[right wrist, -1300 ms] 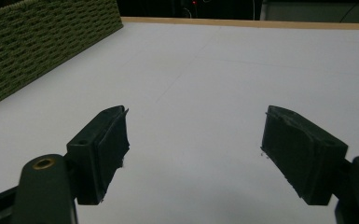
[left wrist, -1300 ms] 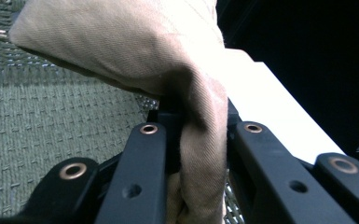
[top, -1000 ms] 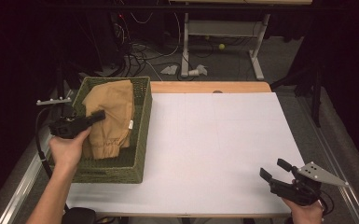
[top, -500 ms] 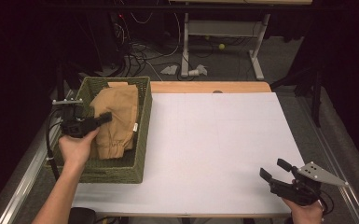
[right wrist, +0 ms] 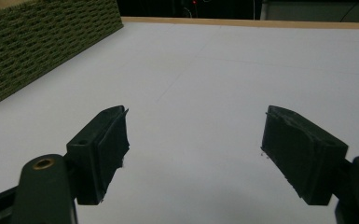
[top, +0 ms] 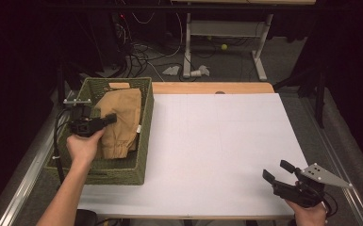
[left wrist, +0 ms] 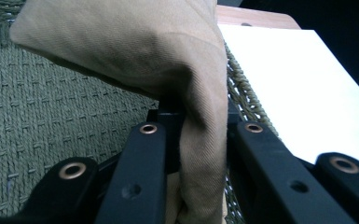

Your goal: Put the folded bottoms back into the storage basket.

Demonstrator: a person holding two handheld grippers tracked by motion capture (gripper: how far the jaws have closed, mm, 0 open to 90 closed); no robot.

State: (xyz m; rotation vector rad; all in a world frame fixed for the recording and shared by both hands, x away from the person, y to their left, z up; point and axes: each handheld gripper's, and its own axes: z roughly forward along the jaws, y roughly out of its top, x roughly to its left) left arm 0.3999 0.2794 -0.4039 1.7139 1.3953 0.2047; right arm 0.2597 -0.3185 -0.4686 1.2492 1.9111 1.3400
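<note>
A tan cloth garment point(top: 119, 120) of twill weave (the ribbing shows plainly in the left gripper view) lies in a green woven basket point(top: 144, 141) at the table's left side. It is rumpled and folded over itself — one thick fold point(left wrist: 200, 140) stands pinched between the jaws of the left gripper point(top: 108, 118), lifted off the basket's woven floor.

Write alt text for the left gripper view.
The left gripper pinches a fold of tan cloth between its black jaws, above the woven green basket. A white table lies beyond the basket's rim.
</note>
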